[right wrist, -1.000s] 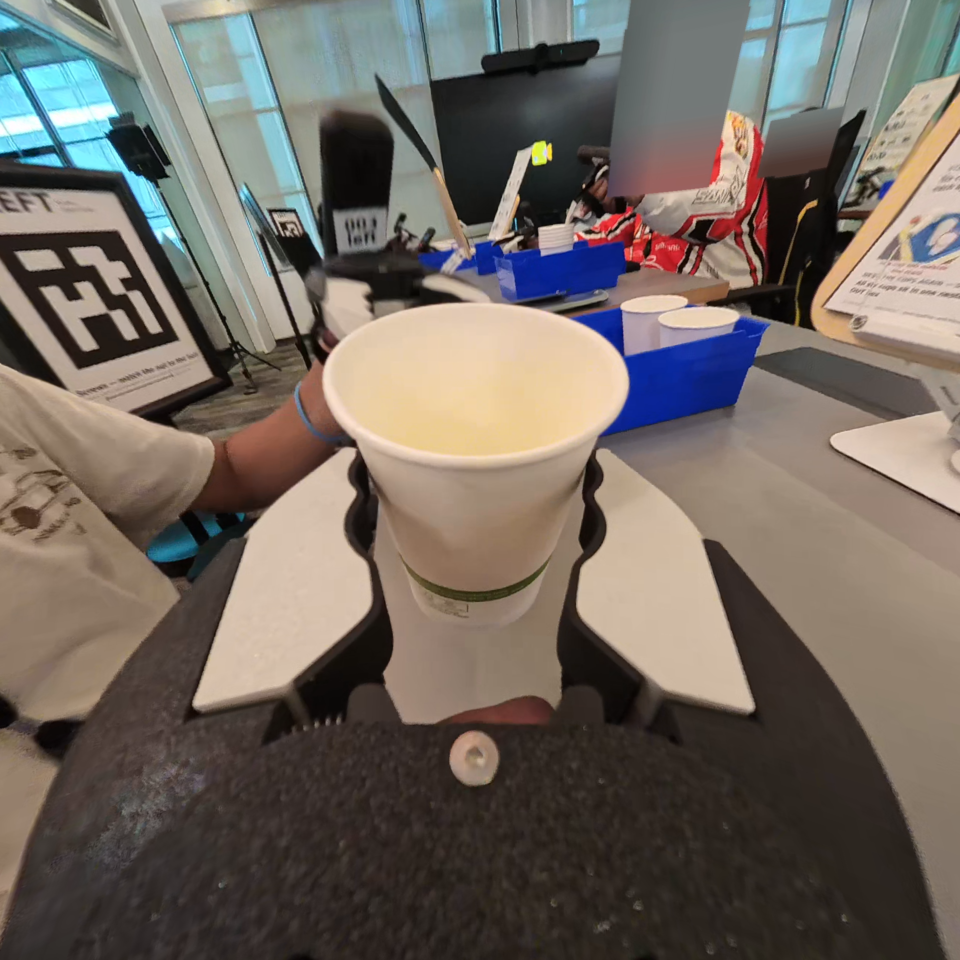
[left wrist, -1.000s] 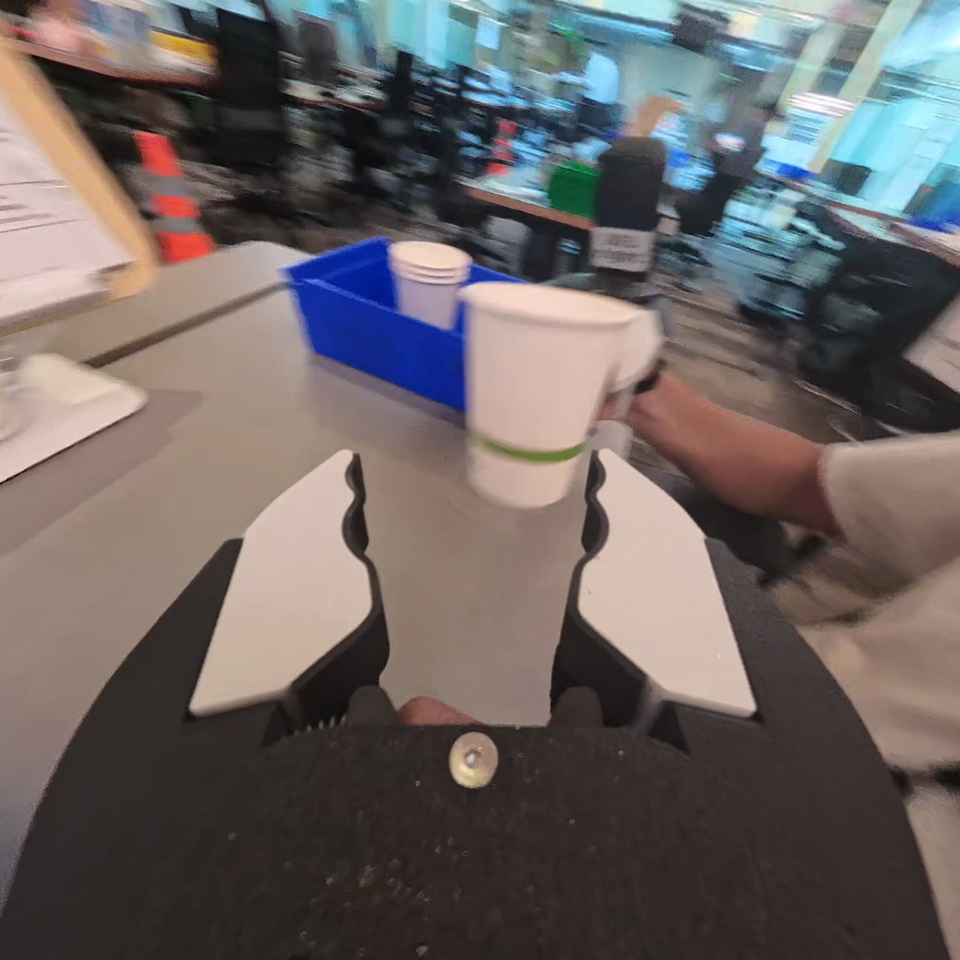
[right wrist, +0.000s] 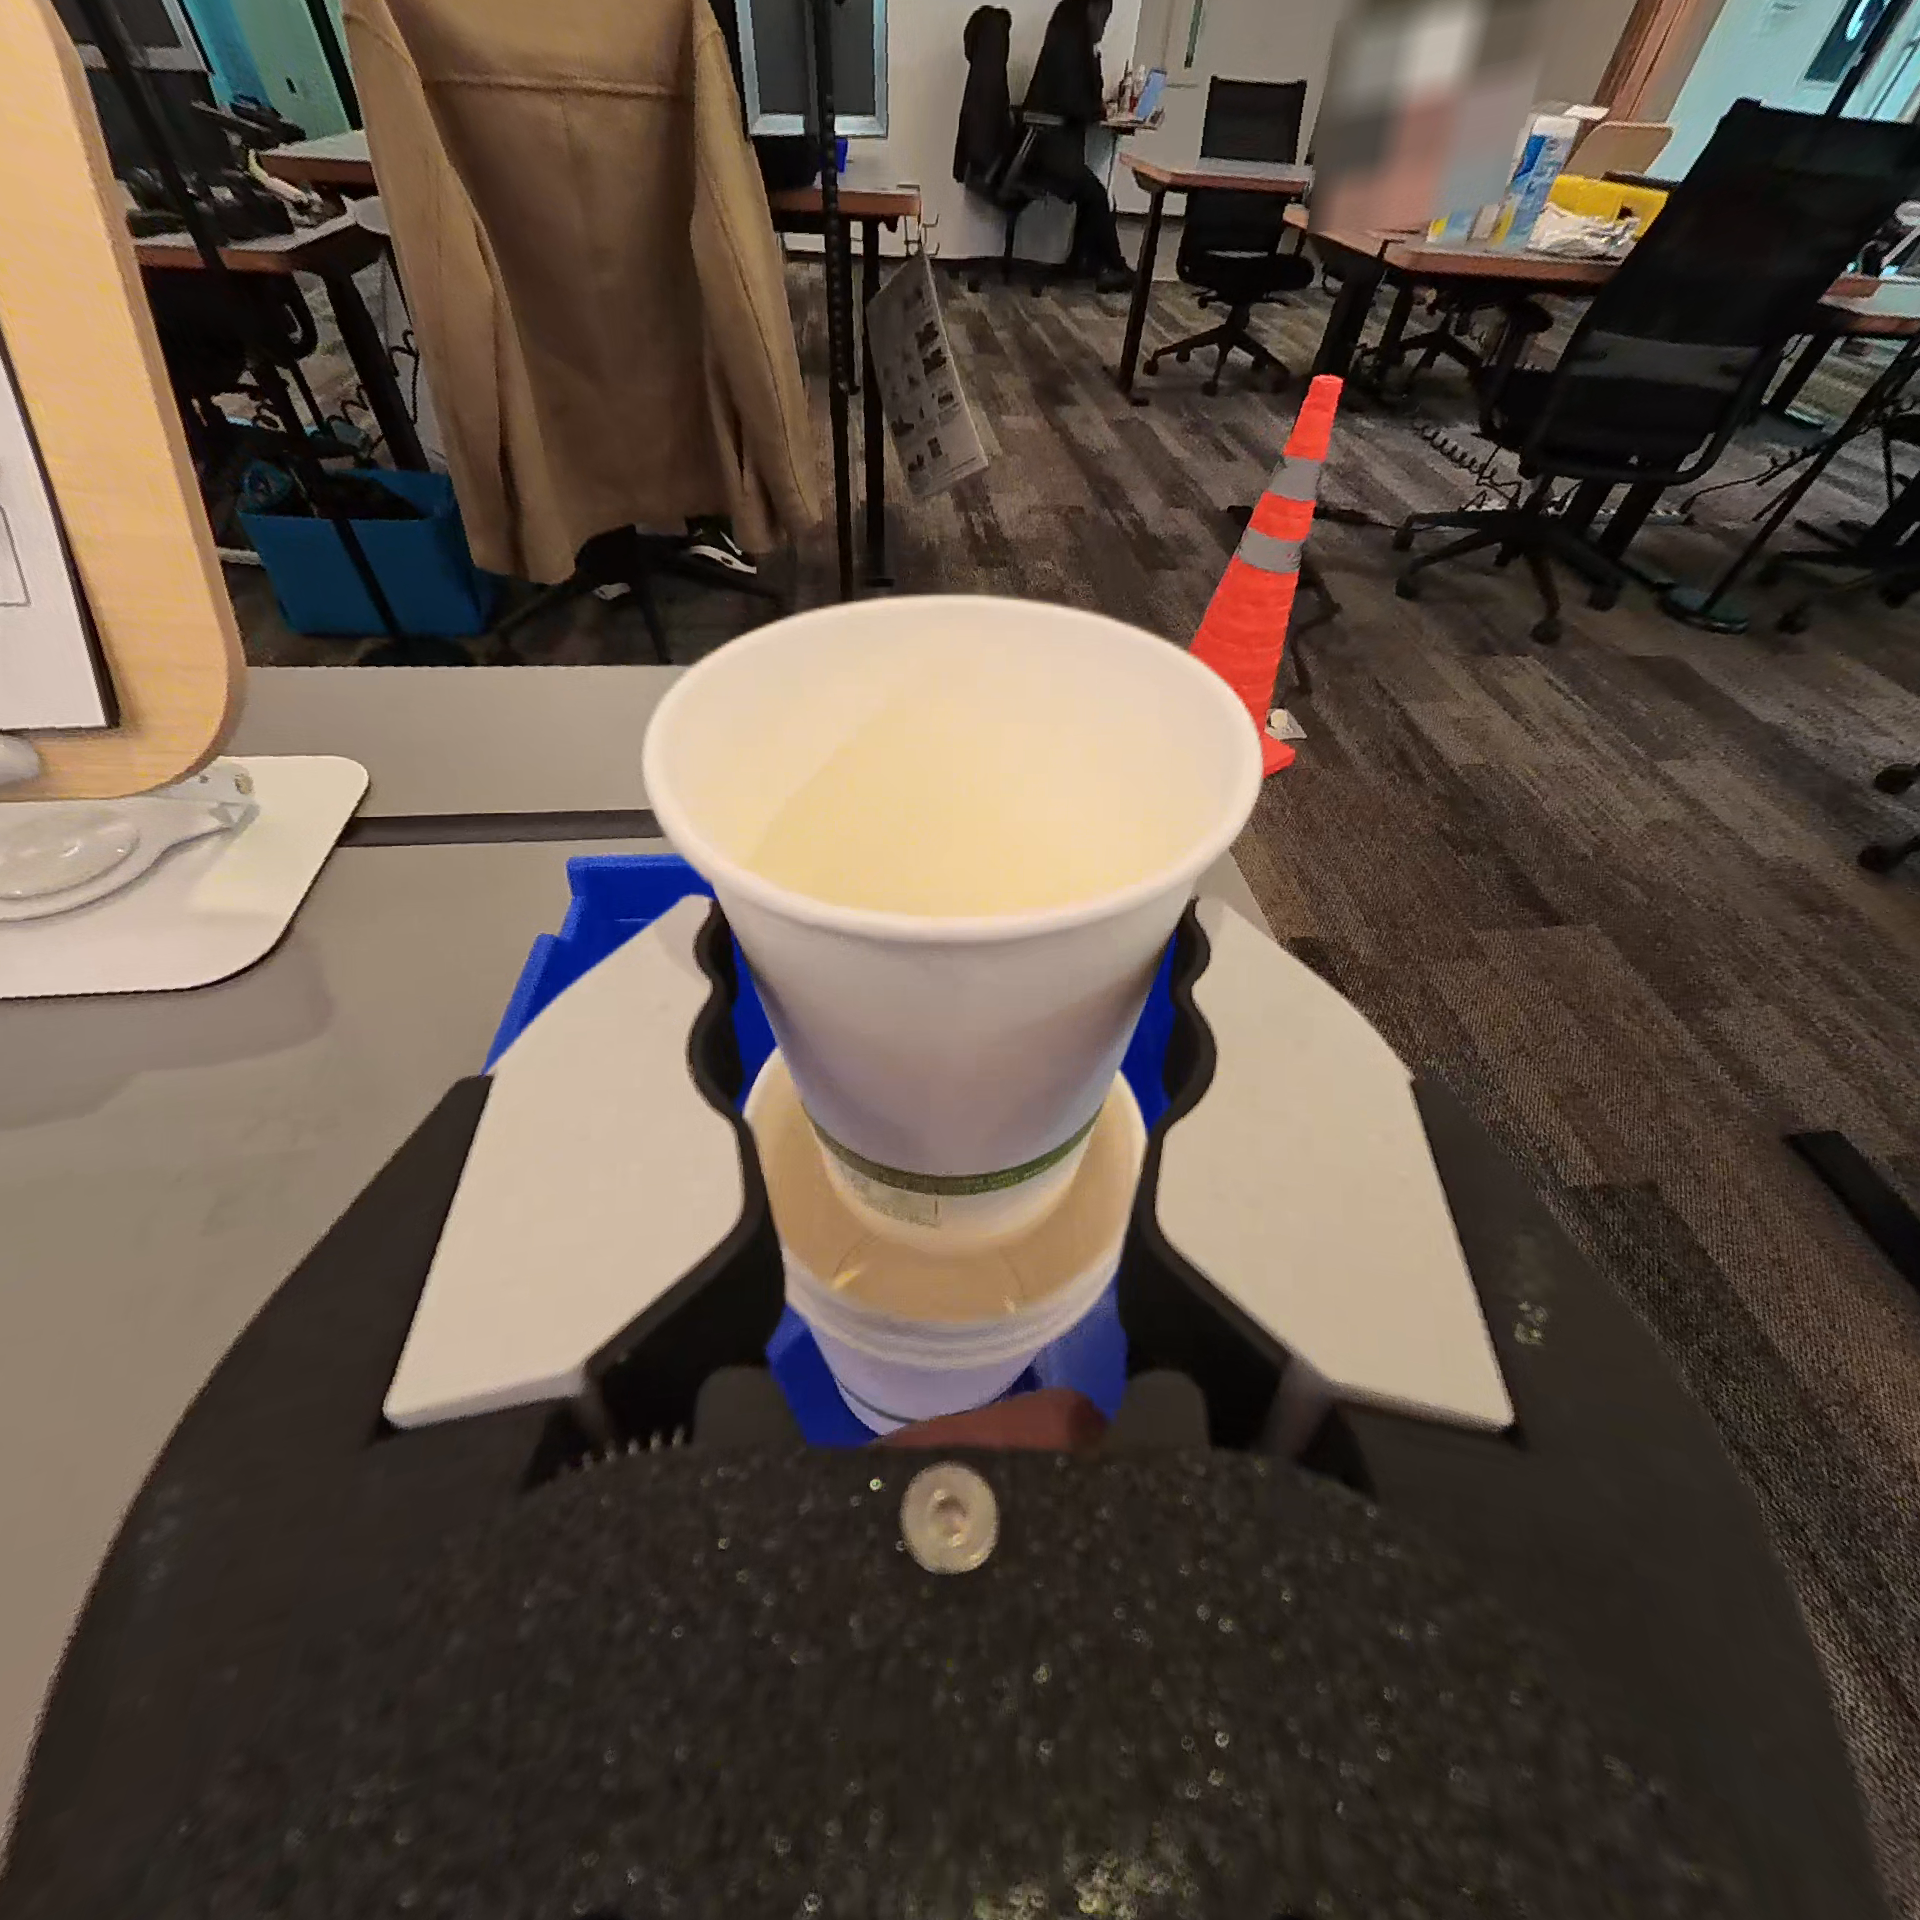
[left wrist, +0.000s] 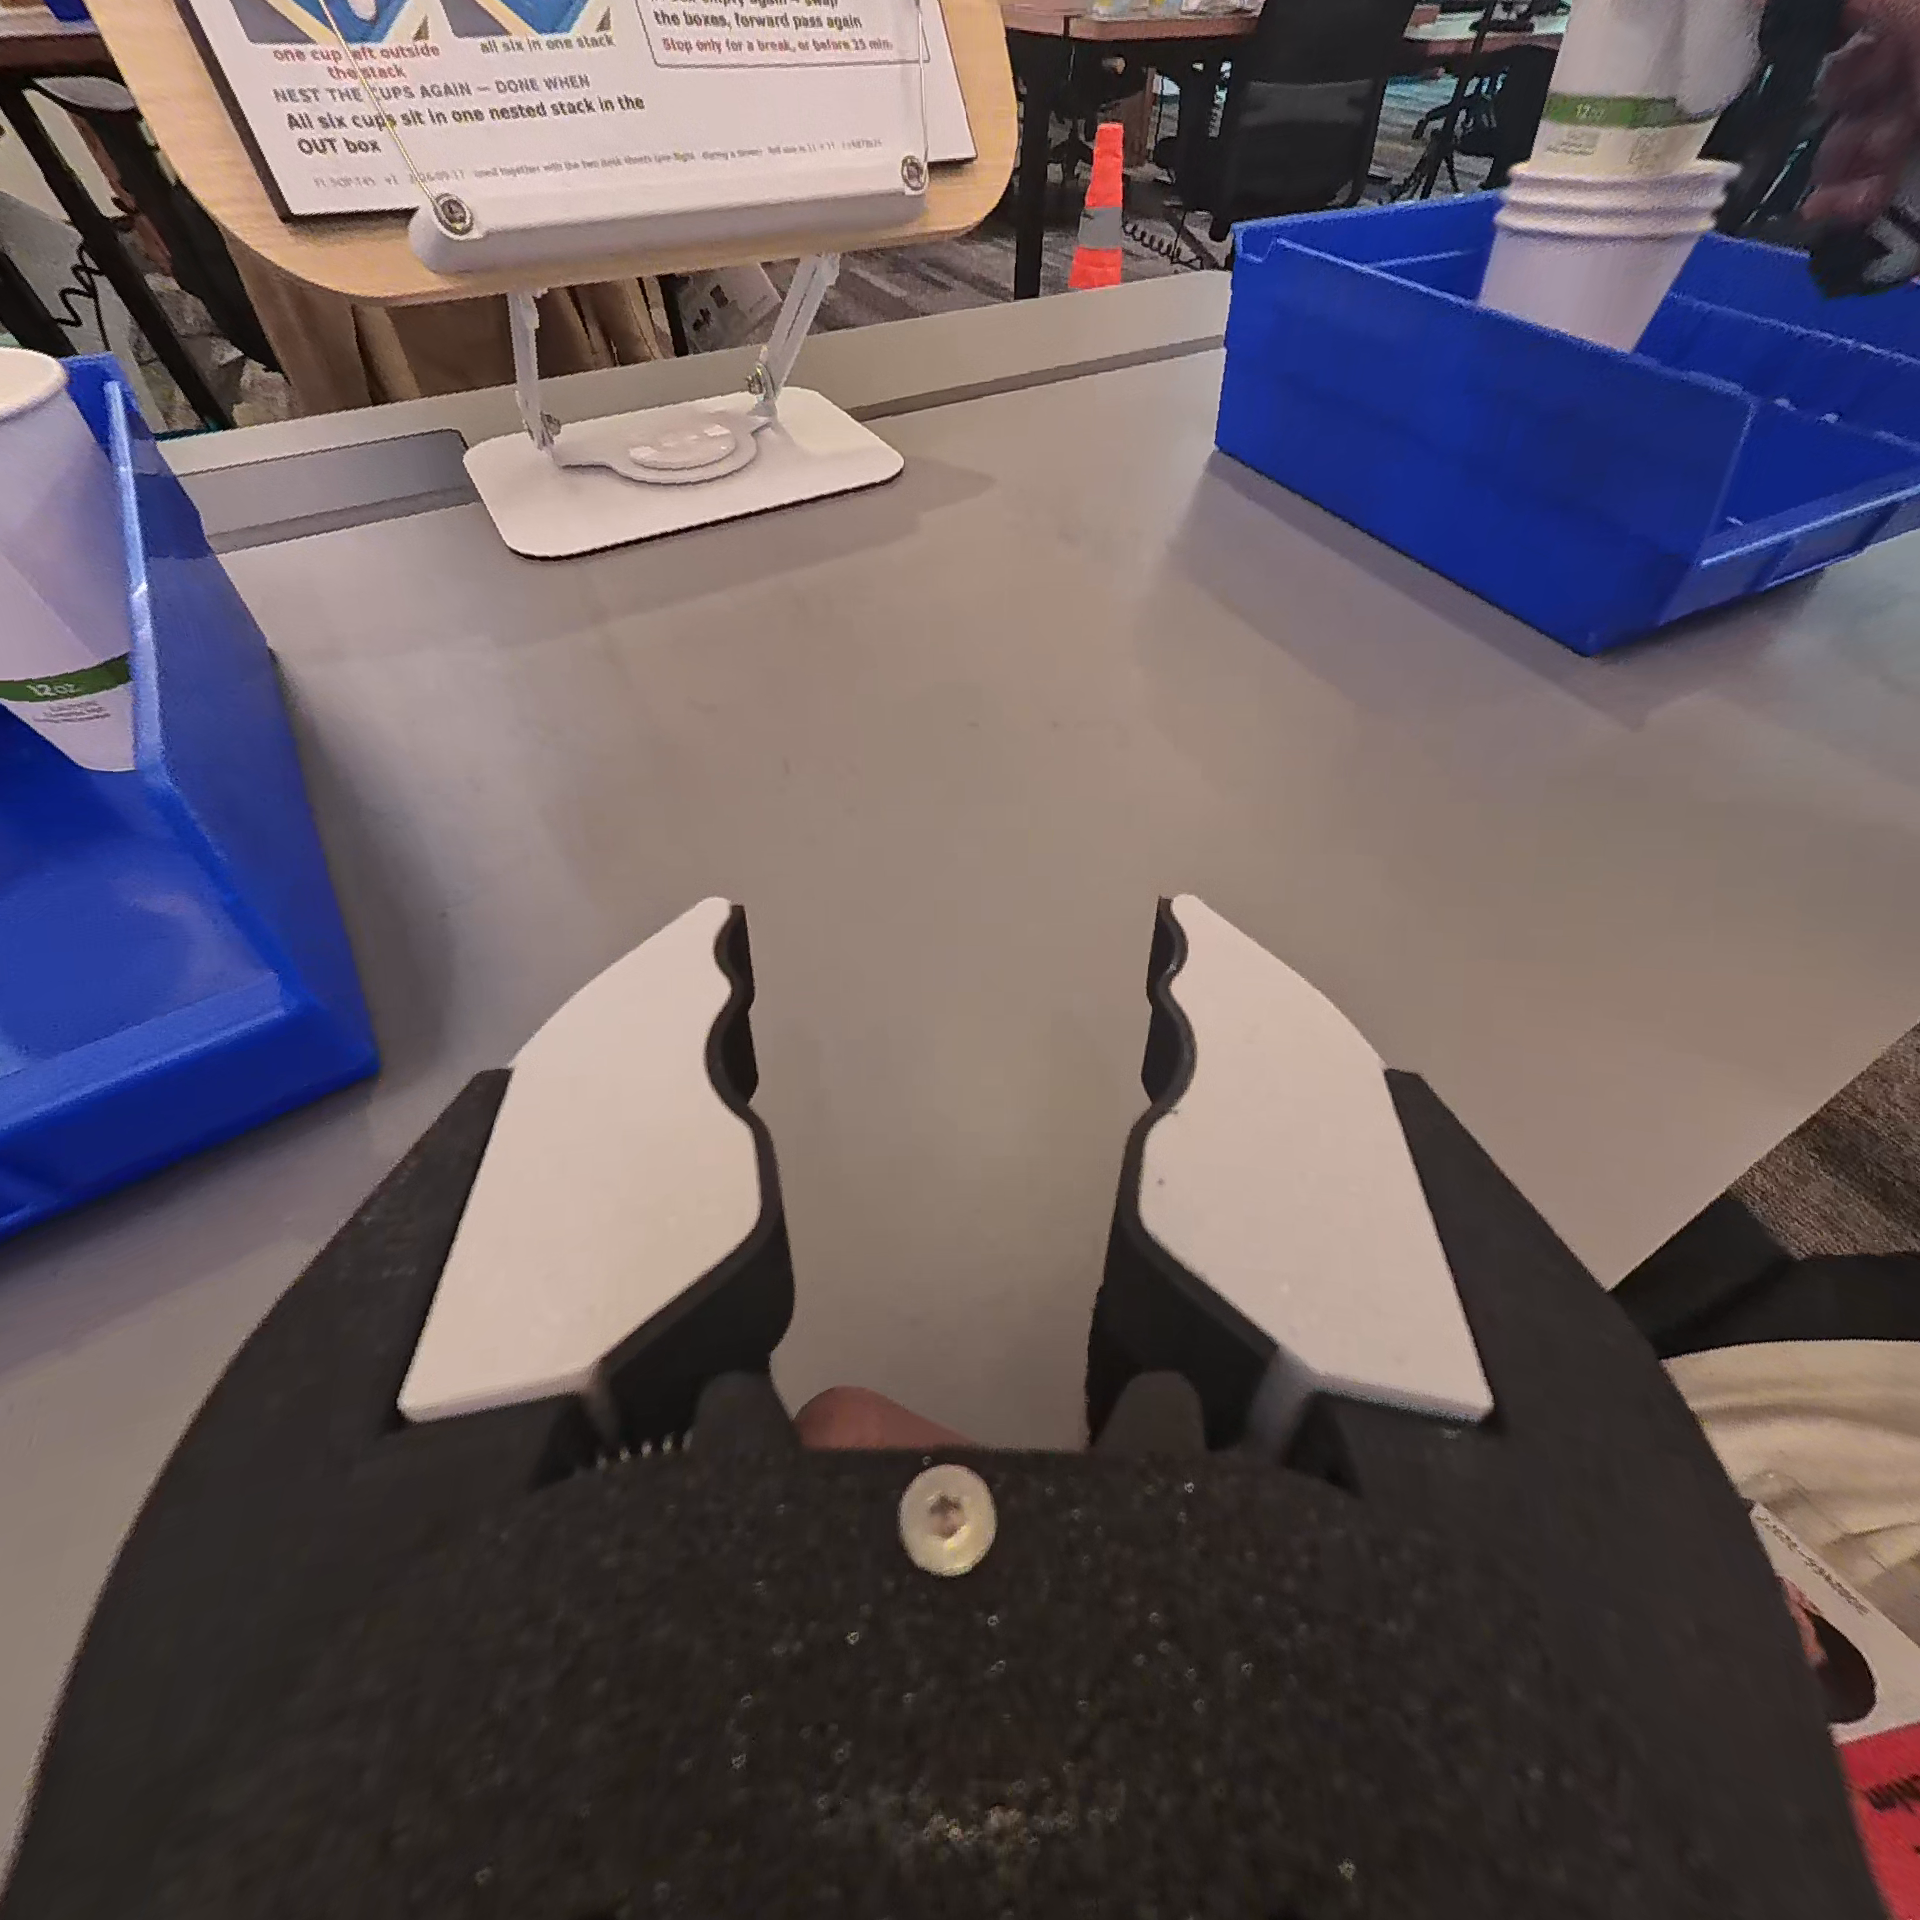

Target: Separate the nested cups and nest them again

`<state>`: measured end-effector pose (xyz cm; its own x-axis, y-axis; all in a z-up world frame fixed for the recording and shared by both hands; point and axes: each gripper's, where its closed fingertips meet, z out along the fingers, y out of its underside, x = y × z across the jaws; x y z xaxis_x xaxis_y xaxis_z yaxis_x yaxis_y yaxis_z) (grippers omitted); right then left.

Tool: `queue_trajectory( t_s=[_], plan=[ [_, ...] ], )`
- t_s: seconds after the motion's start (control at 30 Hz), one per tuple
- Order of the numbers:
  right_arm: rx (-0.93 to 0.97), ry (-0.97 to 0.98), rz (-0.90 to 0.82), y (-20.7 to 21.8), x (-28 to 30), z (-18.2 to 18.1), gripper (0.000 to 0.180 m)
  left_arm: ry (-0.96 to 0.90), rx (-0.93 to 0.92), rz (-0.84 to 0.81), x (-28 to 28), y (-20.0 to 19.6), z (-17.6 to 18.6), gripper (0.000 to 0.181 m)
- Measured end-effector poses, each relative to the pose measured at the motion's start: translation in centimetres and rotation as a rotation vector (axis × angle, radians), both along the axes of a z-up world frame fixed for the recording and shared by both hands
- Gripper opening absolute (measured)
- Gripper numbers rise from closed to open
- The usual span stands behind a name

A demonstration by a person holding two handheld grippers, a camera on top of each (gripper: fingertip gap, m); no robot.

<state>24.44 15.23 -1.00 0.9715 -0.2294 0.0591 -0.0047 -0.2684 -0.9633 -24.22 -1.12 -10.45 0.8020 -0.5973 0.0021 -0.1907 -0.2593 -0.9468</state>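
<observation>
Right gripper (right wrist: 951,1039) is clamping a white paper cup (right wrist: 951,883), its base sitting in the mouth of the nested cup stack (right wrist: 935,1309) in the blue bin (right wrist: 613,904). Left gripper (left wrist: 951,997) is hanging spread apart over the grey table (left wrist: 935,727), holding nothing.

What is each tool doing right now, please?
Left tool: open, empty.
Right tool: closed on a paper cup above the stack.

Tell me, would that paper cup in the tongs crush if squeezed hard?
Probably. The cup looks like thin paper and is empty, so likely light and easily dented. Its rolled rim should stiffen the top. The right tongs grip its tapered wall, so it might slip downward toward the stack.
</observation>
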Motion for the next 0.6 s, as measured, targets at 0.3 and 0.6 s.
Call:
queue_trajectory(
  t_s=[0.3,0.6],
  plan=[
    [-0.068,0.023,0.015,0.1,0.0,-2.9,0.08,0.027,0.009,-0.01,0.4,-0.3,-0.2,0.072],
    [-0.11,0.061,0.022,-0.5,0.2,-5.4,0.081,0.063,0.004,-0.031,1.0,-0.6,-0.9,0.072]
  ],
)
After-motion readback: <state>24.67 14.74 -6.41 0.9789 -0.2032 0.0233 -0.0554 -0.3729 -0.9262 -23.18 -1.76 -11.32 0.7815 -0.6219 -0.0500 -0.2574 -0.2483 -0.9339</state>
